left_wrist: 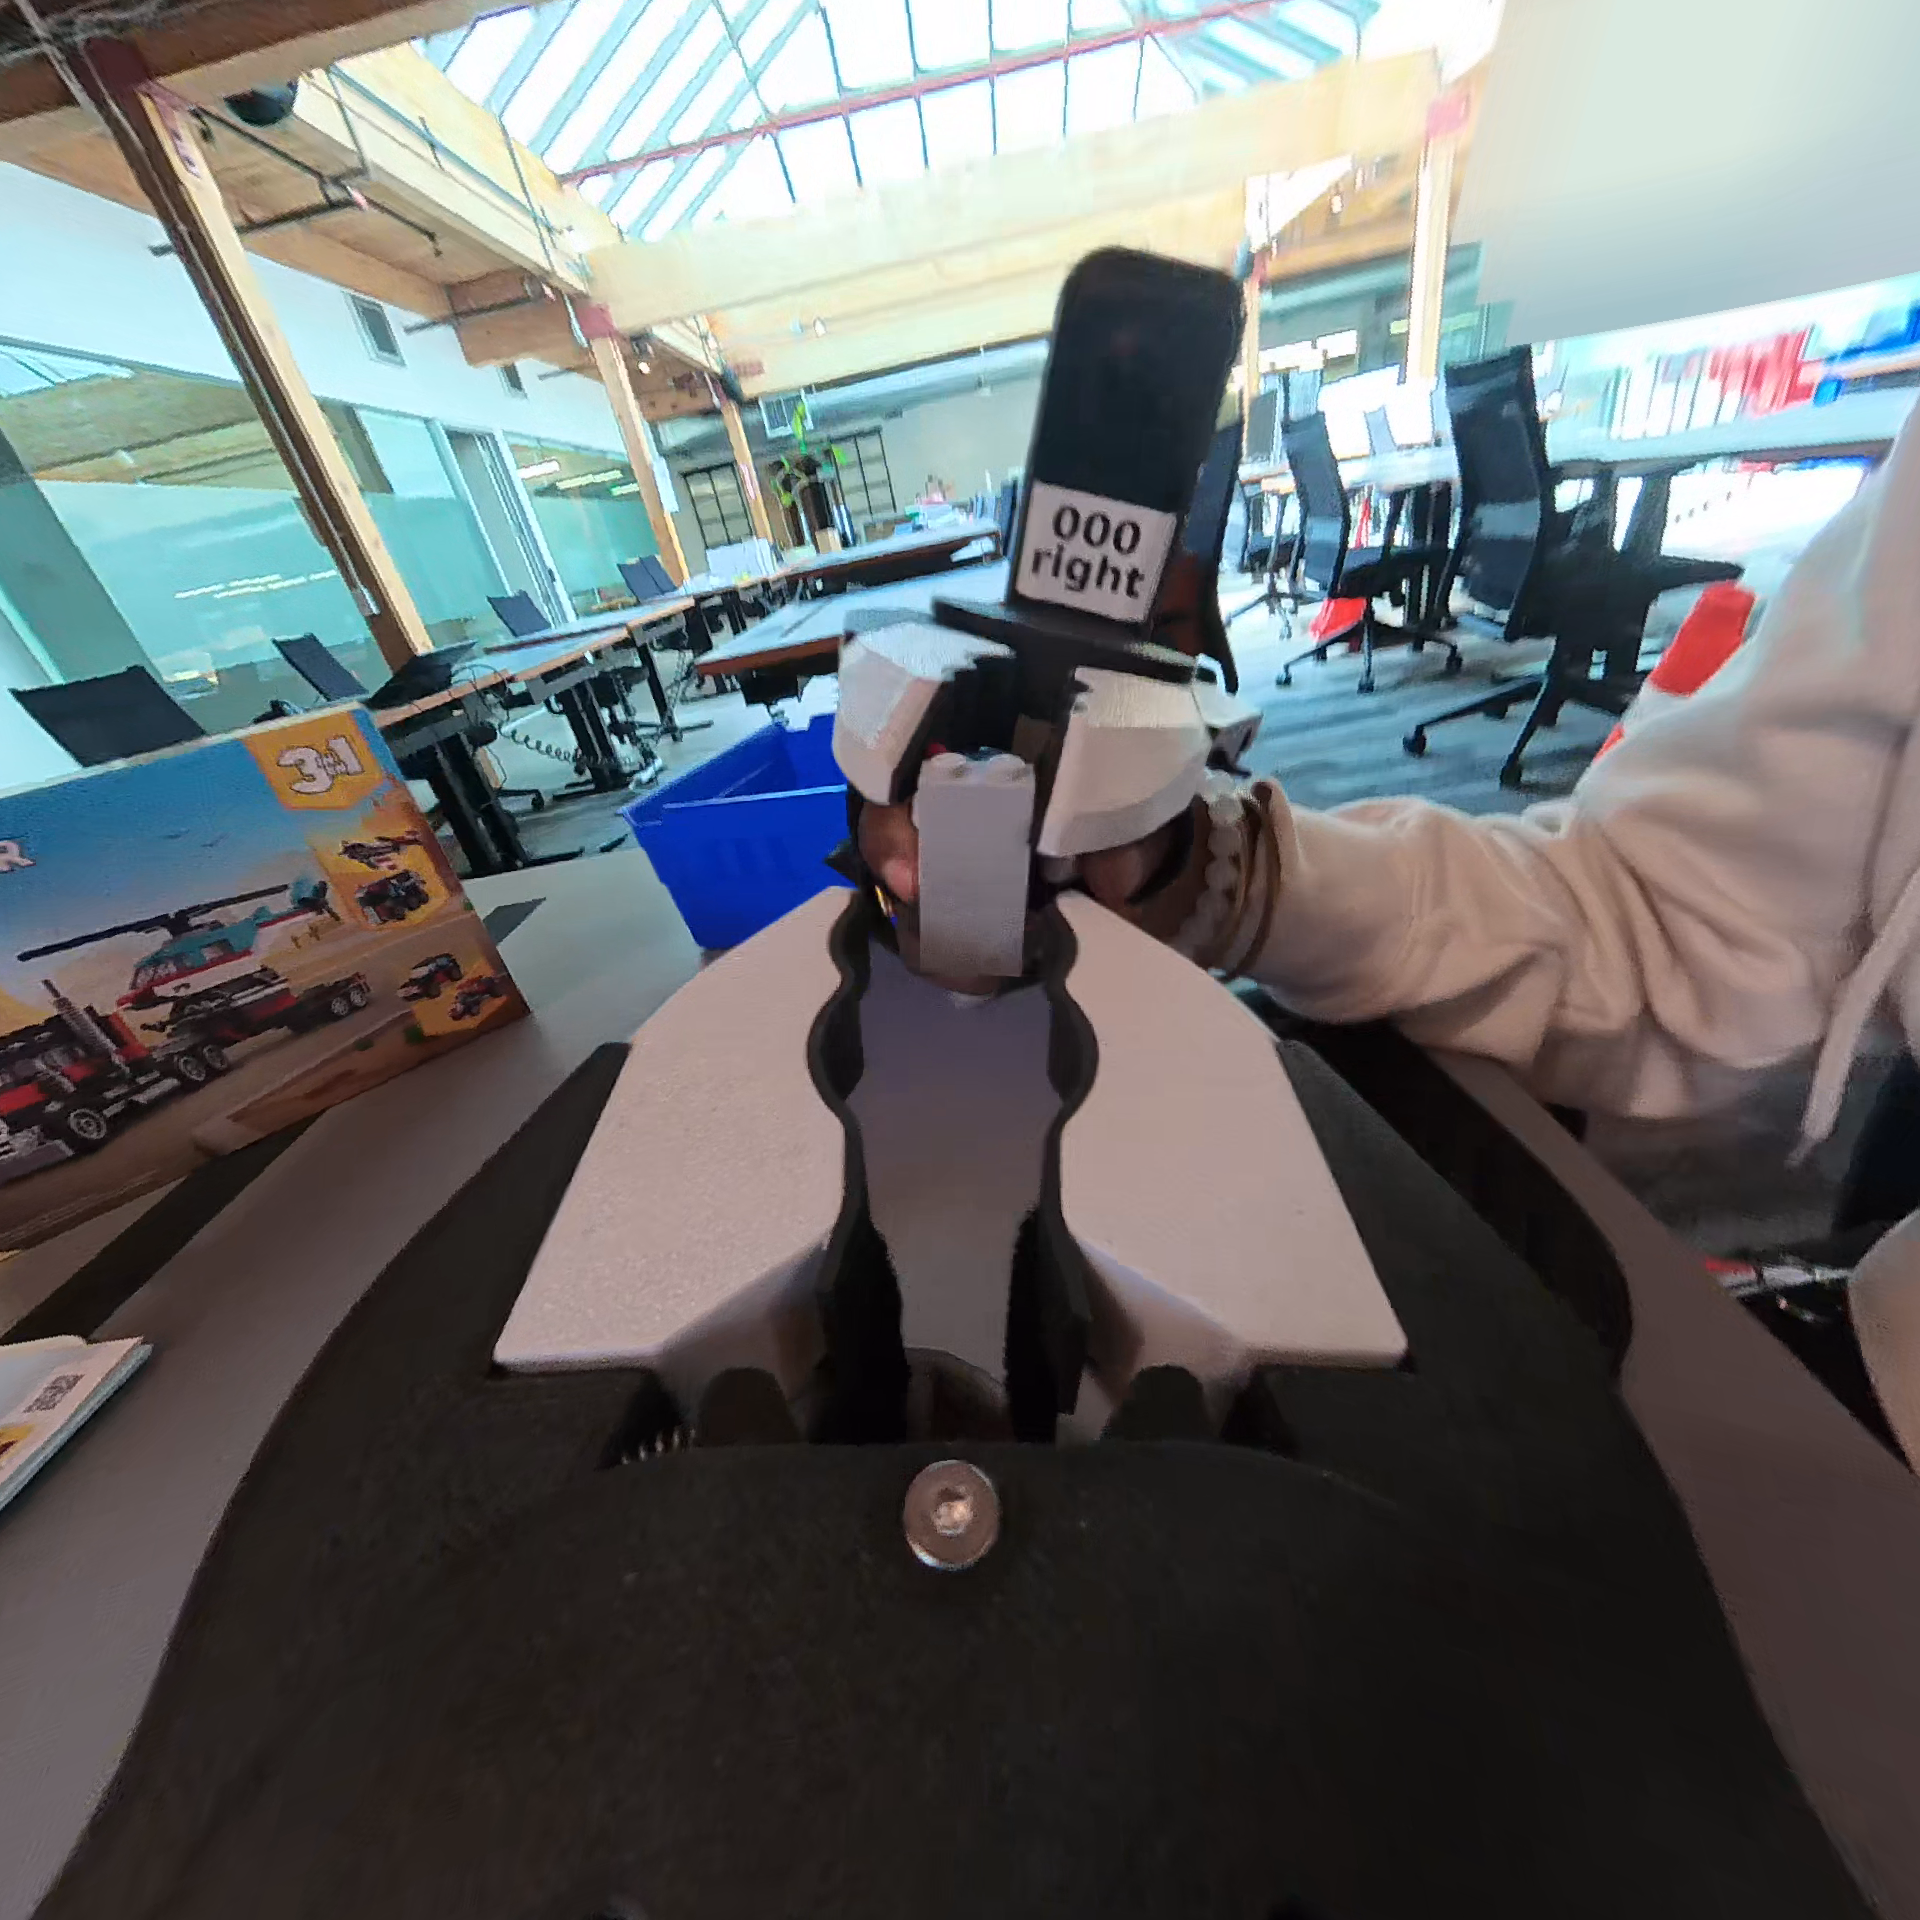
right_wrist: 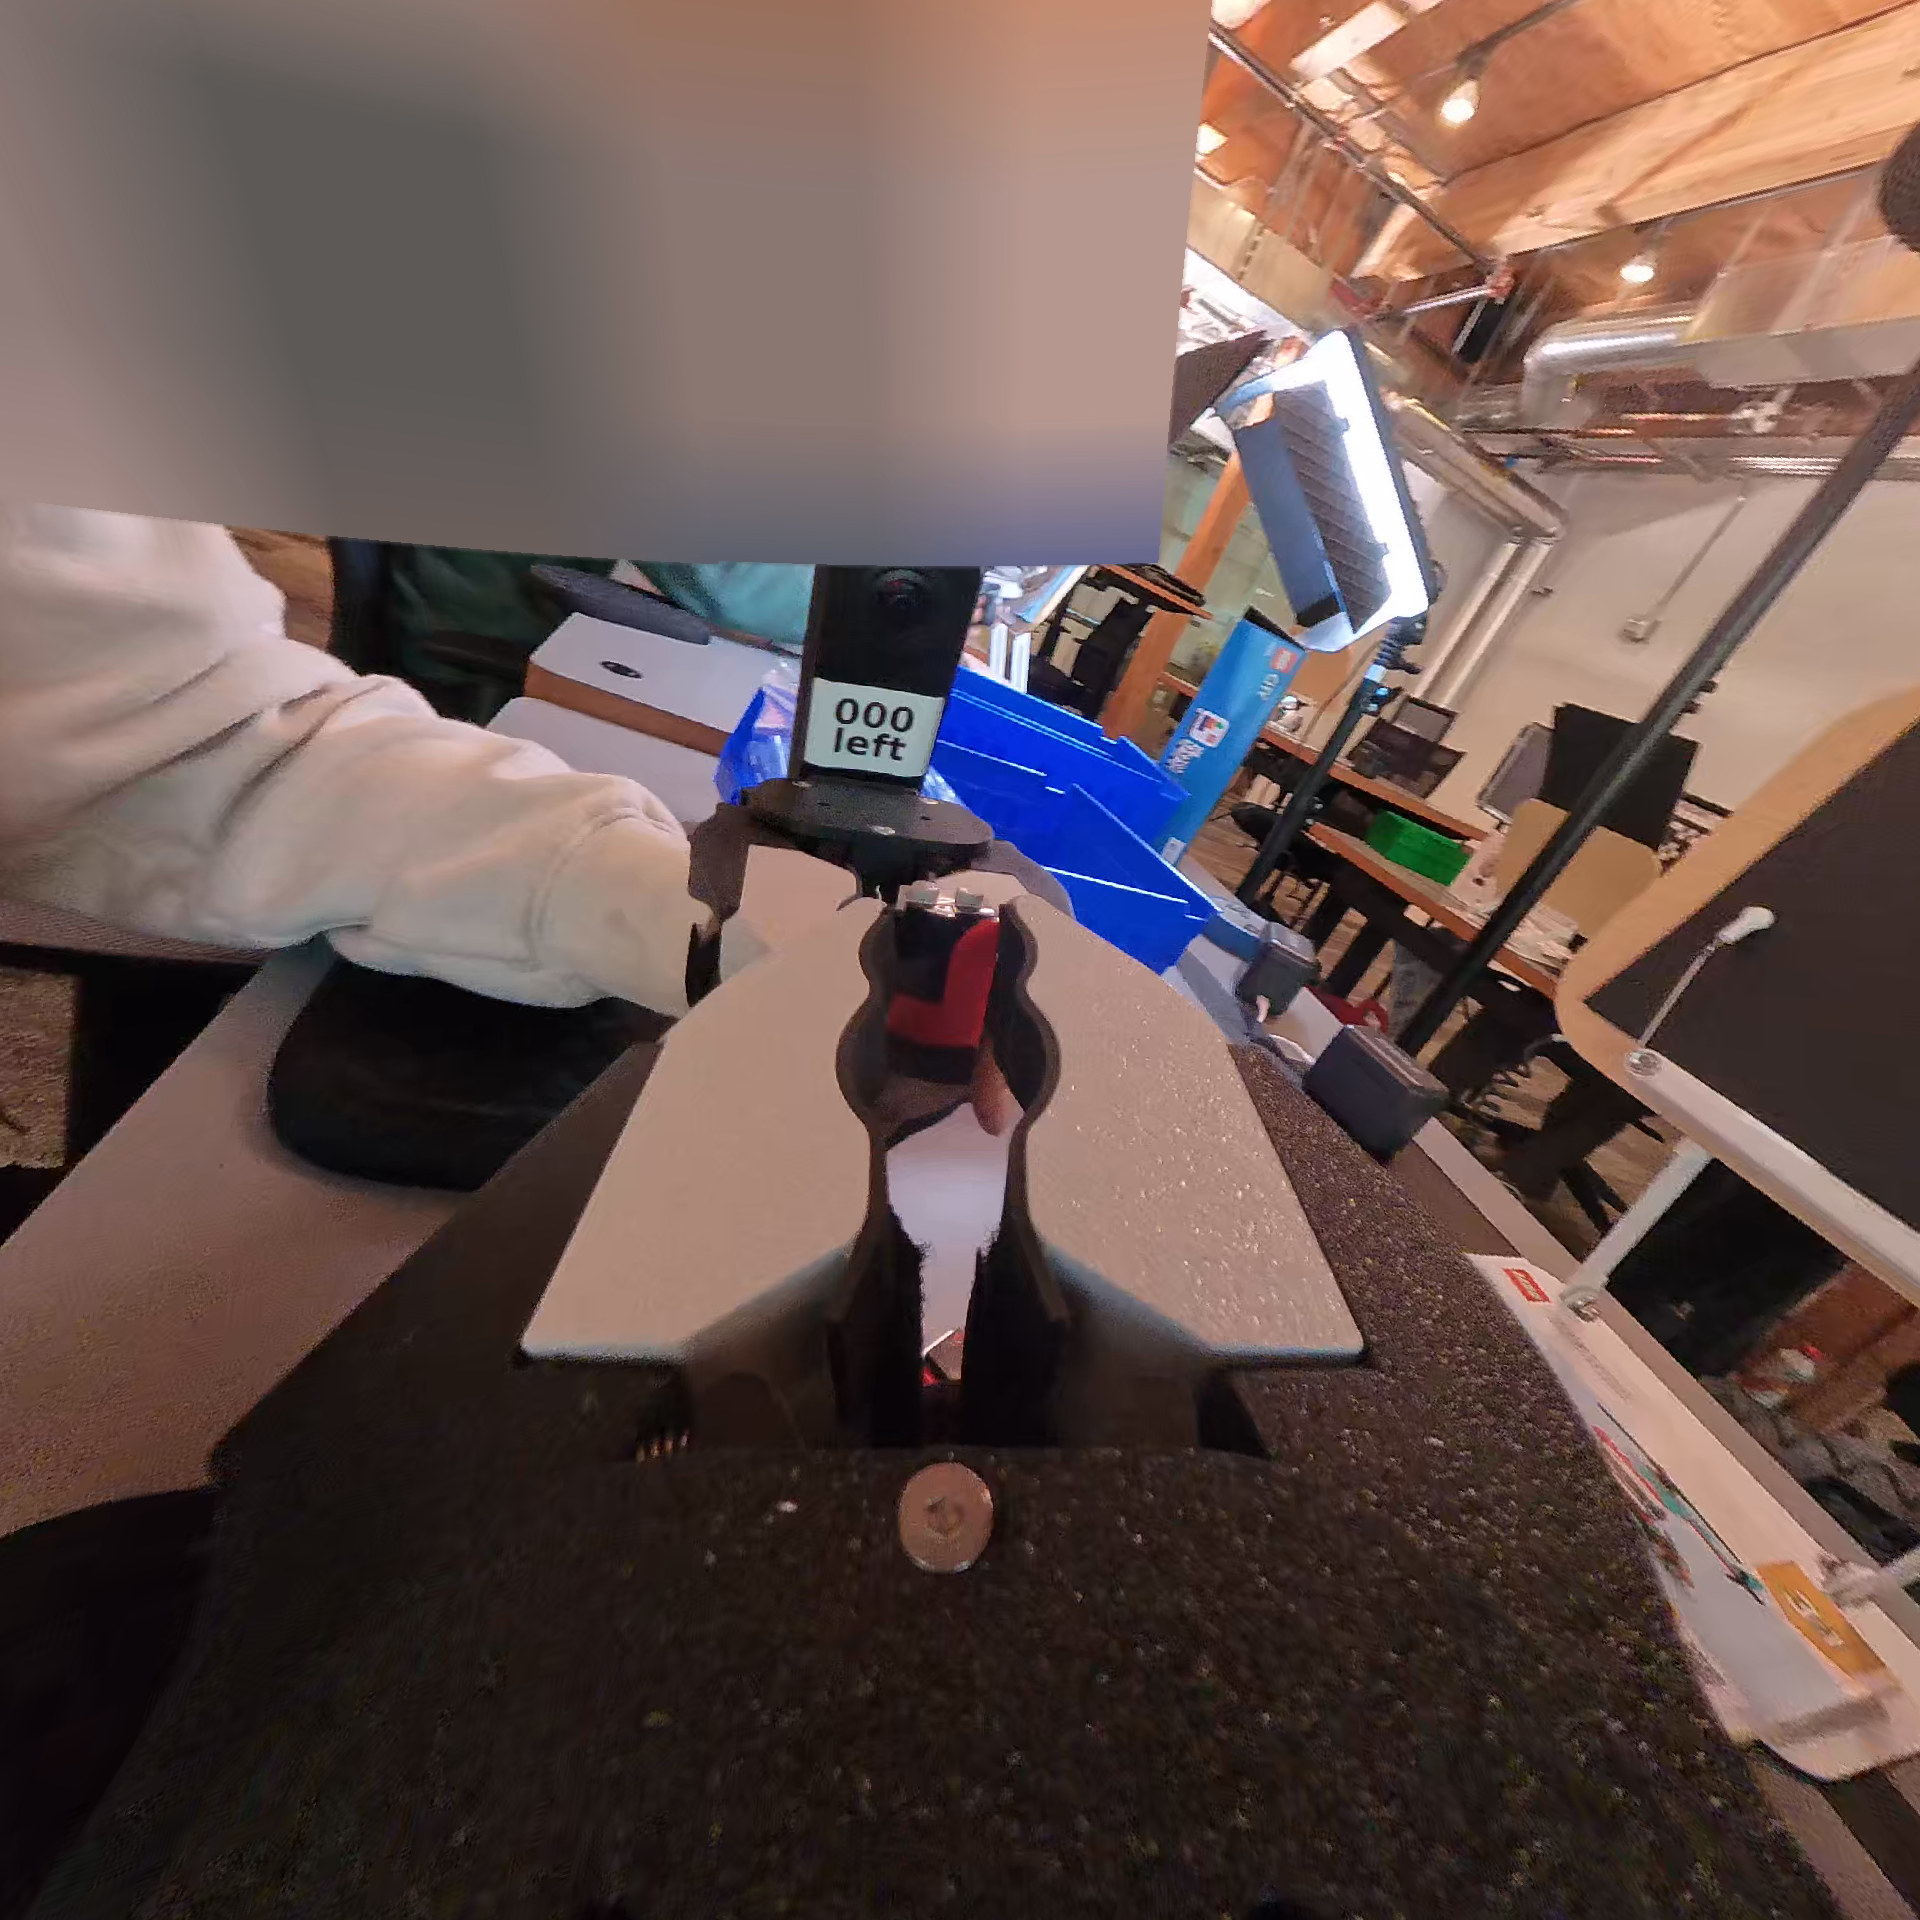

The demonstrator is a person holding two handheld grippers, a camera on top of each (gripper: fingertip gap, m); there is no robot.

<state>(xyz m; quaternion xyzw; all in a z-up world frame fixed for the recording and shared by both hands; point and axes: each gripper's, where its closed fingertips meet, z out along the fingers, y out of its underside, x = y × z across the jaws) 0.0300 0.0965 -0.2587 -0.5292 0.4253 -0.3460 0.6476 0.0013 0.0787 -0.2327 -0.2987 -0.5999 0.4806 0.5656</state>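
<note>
The left gripper (left_wrist: 951, 935) has its fingers parted, and a grey brick (left_wrist: 971, 868) stands upright at their tips, at twelve o'clock from the jaws. Dark gaps show between its sides and the left pads (left_wrist: 844, 971); whether either pad touches it cannot be told. The right gripper (right_wrist: 940, 971) faces it from twelve o'clock, its fingers narrowly apart and pinching a red-and-black brick piece (right_wrist: 940, 997) between the pads (right_wrist: 1013, 977).

Only the right wrist view shows this red-and-black piece clearly, with the grey brick's two studs (right_wrist: 940, 899) just past its top at twelve o'clock. The left wrist view shows the grey brick's whole face, a toy box (left_wrist: 229, 956) at nine o'clock, a blue bin (left_wrist: 727, 842) at eleven, and a white sleeve (left_wrist: 1507, 914) at three o'clock.
</note>
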